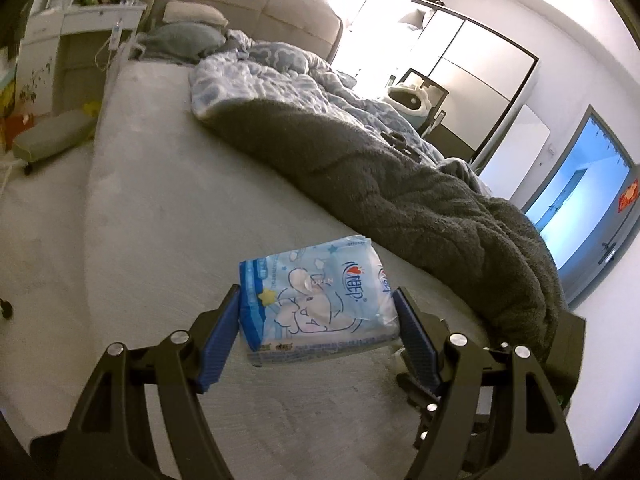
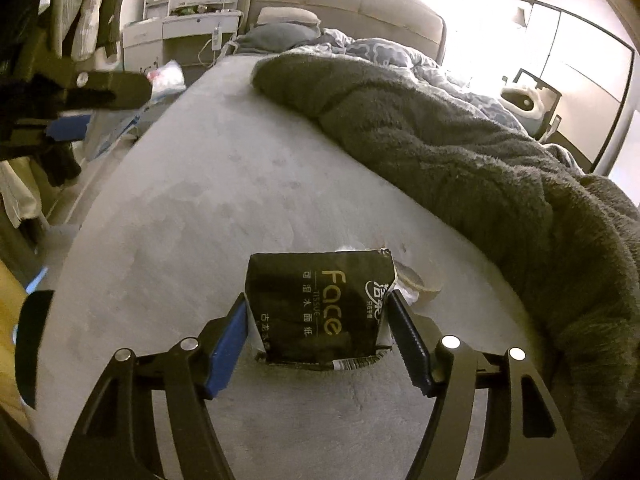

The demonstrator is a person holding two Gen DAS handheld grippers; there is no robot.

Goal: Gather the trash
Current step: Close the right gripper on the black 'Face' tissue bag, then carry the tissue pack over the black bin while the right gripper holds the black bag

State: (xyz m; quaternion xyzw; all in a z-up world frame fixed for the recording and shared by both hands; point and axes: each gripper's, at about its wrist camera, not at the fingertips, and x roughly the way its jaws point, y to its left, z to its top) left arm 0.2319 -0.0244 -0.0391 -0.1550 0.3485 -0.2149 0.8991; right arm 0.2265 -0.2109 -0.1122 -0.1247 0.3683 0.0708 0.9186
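Bed [image 2: 248, 184] bare; left tongs [image 1: 318, 312] grip blue pack [image 1: 316, 304], right tongs [image 2: 318, 322] clamp black pack [image 2: 320, 304]: lift both level, squeezing gently.

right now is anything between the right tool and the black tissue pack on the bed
Nothing visible. The black tissue pack already sits between the right tool's blue pads, which appear to touch its sides, on the bare bed surface. The grey blanket lies off to the right, clear of it.

Pale blue cartoon-printed tissue pack [image 1: 320, 304]; black gold-lettered pack [image 2: 320, 304]; grey blanket [image 2: 460, 152].
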